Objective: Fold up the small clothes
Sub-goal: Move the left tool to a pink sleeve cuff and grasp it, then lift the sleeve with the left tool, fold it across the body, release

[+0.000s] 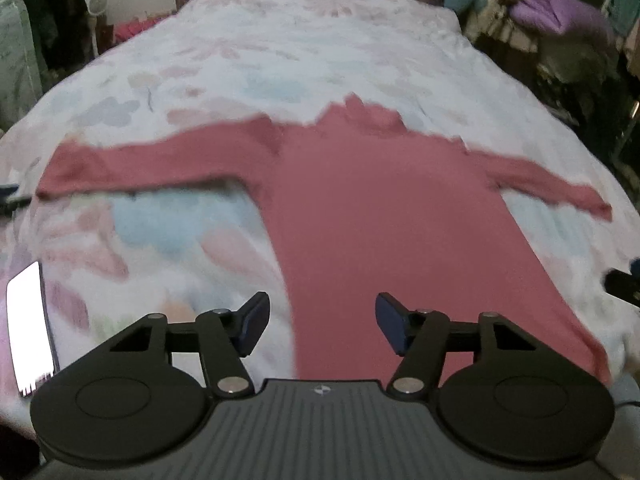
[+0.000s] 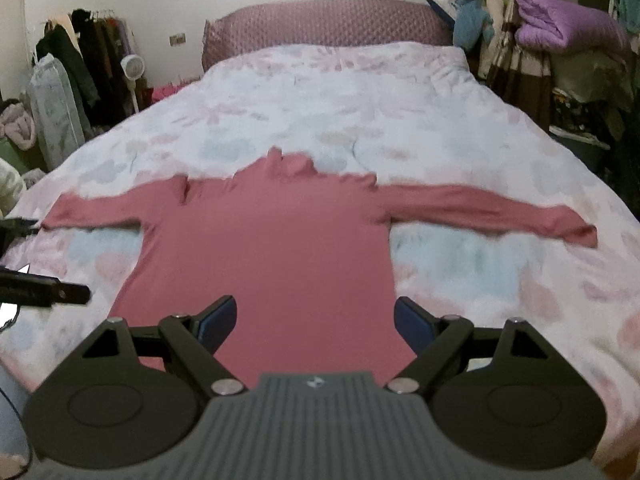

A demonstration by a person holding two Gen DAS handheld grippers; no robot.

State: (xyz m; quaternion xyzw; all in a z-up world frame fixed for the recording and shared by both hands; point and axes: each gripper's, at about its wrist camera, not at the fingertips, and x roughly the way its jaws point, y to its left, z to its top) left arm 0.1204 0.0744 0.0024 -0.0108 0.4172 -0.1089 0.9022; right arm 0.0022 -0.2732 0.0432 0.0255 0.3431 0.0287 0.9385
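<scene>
Nearest the left wrist camera, the left tongs are seen spread apart, empty, above the hem of a pink long-sleeved top laid flat on the floral bedspread. From the right wrist view, the right tongs are held wide, empty, over the top's hem; its sleeves are stretched sideways.

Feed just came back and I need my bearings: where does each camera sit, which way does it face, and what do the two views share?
Left wrist: on the left gripper, jaws open and empty, looking down the bed over the pink top; the right gripper's tip shows at the right edge.
Right wrist: on the right gripper, open and empty, facing the headboard; the left gripper's tip shows at left.
Shared: the spread top, floral duvet, headboard, purple blanket.
</scene>
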